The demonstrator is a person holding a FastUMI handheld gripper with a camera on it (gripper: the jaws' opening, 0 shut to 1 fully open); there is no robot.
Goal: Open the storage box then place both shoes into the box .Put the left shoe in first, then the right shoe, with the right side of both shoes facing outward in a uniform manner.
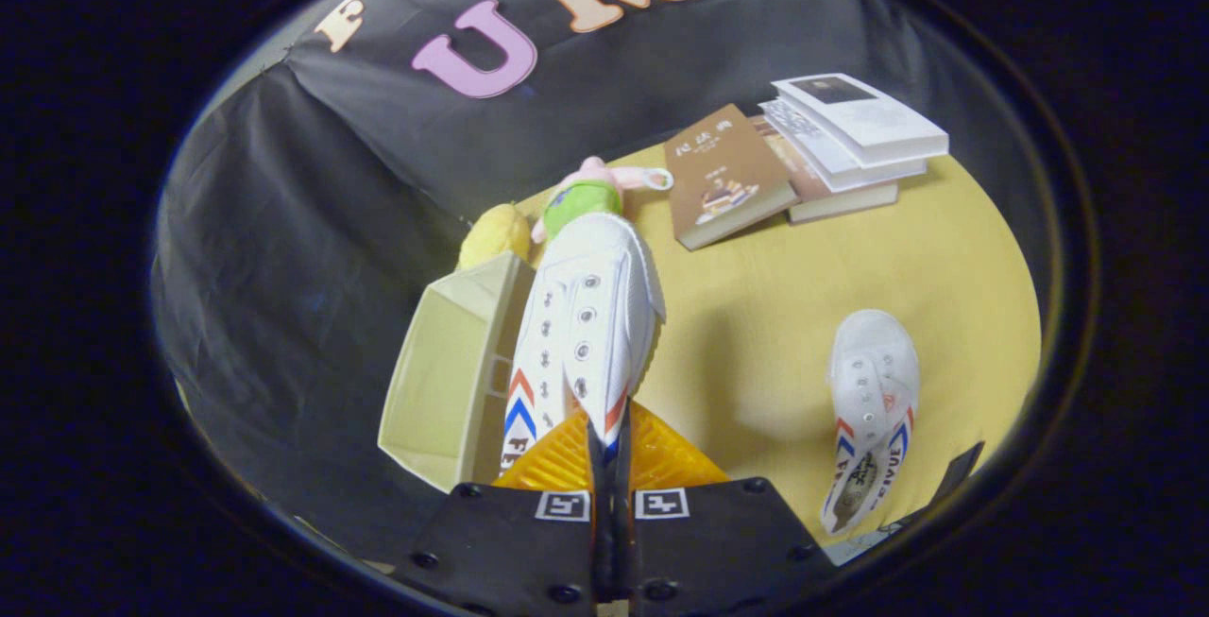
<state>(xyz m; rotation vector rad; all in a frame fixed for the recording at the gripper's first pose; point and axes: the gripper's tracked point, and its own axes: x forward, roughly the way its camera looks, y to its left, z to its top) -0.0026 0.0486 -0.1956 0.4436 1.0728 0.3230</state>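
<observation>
Tongs pinched nearly together on the collar of a white canvas shoe

The held shoe hangs toe-forward over the beige plastic storage box at the bench edge, an orange ribbed panel beneath its heel; the second shoe lies apart on open yellow bench; books and plush toys sit beyond.

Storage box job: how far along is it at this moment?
Early to midway. Done: the box looks open beside the held shoe. In hand: the gripper is shut on one shoe, lifted with its toe pointing away, next to the box rather than in it. I can't confirm it's the left one. Left: seating this shoe, then fetching the second shoe, which lies on the yellow table.
</observation>
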